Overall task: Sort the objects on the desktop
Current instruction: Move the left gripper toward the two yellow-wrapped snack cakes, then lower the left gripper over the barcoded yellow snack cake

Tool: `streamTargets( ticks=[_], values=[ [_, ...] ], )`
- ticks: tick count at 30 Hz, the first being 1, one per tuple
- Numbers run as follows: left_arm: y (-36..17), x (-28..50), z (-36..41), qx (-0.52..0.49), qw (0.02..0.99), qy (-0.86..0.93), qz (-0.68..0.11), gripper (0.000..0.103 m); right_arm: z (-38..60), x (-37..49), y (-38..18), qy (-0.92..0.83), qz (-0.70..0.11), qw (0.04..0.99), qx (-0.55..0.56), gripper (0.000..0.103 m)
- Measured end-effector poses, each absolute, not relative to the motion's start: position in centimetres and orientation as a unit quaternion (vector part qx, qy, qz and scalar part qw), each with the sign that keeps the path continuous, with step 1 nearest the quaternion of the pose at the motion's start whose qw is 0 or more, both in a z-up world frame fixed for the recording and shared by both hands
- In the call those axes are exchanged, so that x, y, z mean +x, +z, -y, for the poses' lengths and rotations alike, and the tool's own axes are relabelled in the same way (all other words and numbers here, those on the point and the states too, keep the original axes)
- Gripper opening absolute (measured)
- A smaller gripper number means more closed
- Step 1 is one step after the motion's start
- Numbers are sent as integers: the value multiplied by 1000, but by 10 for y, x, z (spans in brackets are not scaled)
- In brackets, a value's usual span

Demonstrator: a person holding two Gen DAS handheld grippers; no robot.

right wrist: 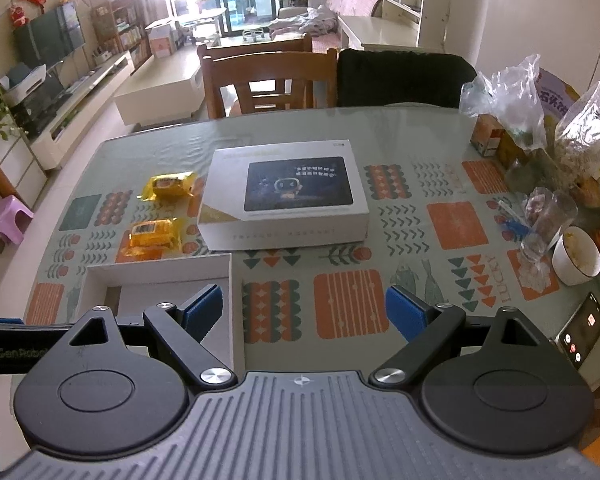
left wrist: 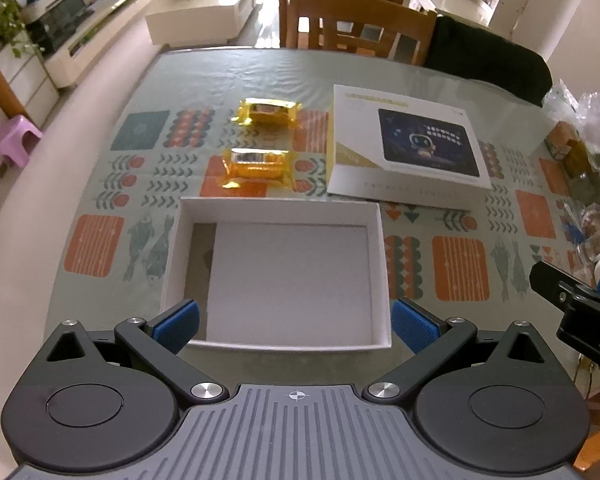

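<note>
While both grippers hang above the near edge of the table (right wrist: 380,128), neither holds anything. The left gripper (left wrist: 294,324) has its blue-padded fingers spread wide, straddling the near wall of an open white box tray (left wrist: 276,212); the tray is shallow, with nothing inside but a pale liner sheet. The right gripper (right wrist: 304,312) is likewise spread wide over bare patterned tablecloth, with the tray's corner at its 9 o'clock.

Beyond the tray, at 12 o'clock from the left gripper, lie two snack packets in glossy yellow wrappers with crimped ends: a nearer packet (left wrist: 256,166), just beyond the tray's far wall, and a farther packet (left wrist: 266,112) behind it, the two apart.

At 1 o'clock from the left gripper sits a white box lid (left wrist: 404,144), flat and closed-side up, printed with a dark tablet screen showing a cartoon robot. It lies just beside the packets.
</note>
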State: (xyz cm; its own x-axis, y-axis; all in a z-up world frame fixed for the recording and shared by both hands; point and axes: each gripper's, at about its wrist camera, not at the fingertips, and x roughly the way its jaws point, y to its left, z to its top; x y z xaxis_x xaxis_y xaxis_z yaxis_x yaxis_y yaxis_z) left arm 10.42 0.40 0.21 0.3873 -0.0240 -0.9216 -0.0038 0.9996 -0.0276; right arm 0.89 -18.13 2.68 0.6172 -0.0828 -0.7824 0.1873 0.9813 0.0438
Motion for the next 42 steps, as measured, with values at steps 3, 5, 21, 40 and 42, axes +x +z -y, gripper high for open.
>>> streamTargets(
  ticks=[3, 5, 21, 40, 42],
  values=[
    [0, 113, -7, -13, 831, -7, -557, 103, 179, 18, 27, -75, -431, 897, 59, 103],
    [-1, 118, -8, -14, 829, -8, -559, 103, 177, 24, 27, -74, -432, 897, 58, 103],
    [-19, 166, -27, -14, 812, -14, -584, 103, 159, 73, 12, -82, -457, 884, 53, 103],
    [-48, 226, -49, -8, 799, -9, -601, 103, 136, 127, -10, -97, -483, 869, 44, 103],
    [-51, 232, -50, -7, 800, -8, -600, 103, 135, 132, -12, -97, -484, 869, 43, 103]
  ],
)
